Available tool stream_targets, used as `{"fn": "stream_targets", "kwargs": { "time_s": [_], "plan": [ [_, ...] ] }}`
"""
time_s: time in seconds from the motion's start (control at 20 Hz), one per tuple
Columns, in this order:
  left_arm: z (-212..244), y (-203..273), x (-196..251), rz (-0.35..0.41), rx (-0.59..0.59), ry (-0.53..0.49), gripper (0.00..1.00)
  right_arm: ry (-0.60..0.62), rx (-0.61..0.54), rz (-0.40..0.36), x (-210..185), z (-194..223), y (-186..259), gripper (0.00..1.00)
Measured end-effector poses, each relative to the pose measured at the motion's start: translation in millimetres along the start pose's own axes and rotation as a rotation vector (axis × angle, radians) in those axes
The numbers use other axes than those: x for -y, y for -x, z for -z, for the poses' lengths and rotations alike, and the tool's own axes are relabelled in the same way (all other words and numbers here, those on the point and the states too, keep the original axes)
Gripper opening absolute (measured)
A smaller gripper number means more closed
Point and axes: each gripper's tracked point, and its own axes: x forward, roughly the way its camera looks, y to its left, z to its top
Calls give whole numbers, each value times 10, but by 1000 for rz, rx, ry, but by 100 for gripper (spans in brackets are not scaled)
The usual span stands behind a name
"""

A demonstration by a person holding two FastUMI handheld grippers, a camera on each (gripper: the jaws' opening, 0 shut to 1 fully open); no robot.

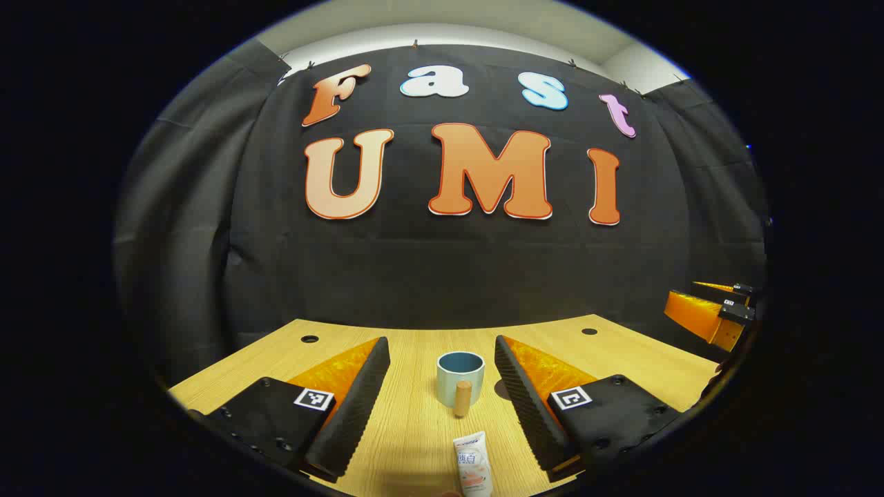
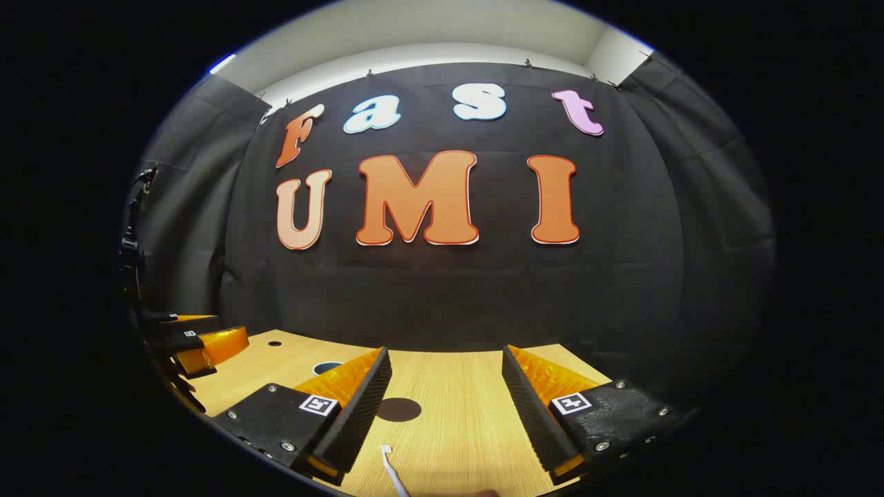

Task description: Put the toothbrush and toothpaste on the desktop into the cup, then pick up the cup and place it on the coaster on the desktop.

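Toothpaste [image 1: 474, 464] lies flat on the tabletop [image 1: 414, 428] at the bottom centre of the left gripper view, between the two fingers of my left claw [image 1: 442, 393], cap end toward me as far as I can tell. Both fingers stand wide apart and grip nothing. Just above the tube in the frame stands the cup [image 1: 460, 376], upright, mouth open, its wooden handle facing the camera; I see nothing in it from this angle, though its bottom is hidden. At the right edge of that view the other claw hangs above the tabletop.

In the right gripper view, my right claw [image 2: 445, 407] is likewise spread wide and carries nothing. Low in the frame, slightly left of centre, the toothbrush [image 2: 392, 473] lies on the wood with its head pointing away from me. Above it in the frame sits the dark round coaster [image 2: 398, 409], bare, partly behind the left finger.

So both items lie outside the cup, and the cup is off the coaster. I judge the job in hand to be picking one of them up. To do it well I would lower the claw until its fingers straddle the tube across its narrow width, close gently so the soft body does not squirt or slip, and lift clear before tilting it over the cup's mouth.
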Motion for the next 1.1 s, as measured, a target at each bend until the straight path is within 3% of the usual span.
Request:
{"fn": "stream_targets", "kwargs": {
  "time_s": [0.75, 0.9, 1.1],
  "plan": [
    [45, 29, 66, -6, -16, -30, 99, 0, -46, -73, -194, 123, 11, 97],
    [214, -8, 127, 31, -82, -26, 99, -6, -118, -121, -300, 306, 32, 97],
    [456, -57, 4, 7, -180, -37, 99, -9, -211, -142, -328, 518, 57, 97]
  ]
}}
